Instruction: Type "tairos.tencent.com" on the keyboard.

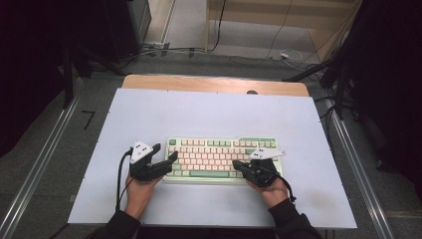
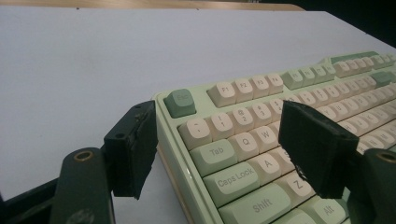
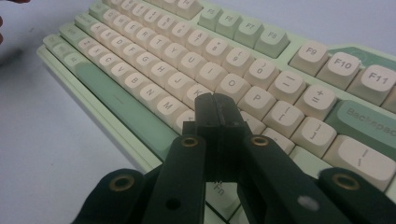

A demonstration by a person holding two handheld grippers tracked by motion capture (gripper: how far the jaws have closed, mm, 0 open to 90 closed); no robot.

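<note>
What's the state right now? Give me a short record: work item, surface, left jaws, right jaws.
work item: green and cream keyboard, flat, near the front middle of the table
surface: white table top
left gripper: jaws open, straddling the keyboard's left edge by the Tab and Caps Lock keys, pads not pressing
right gripper: jaws shut, nothing between them, tips over the keys near L and P
</note>
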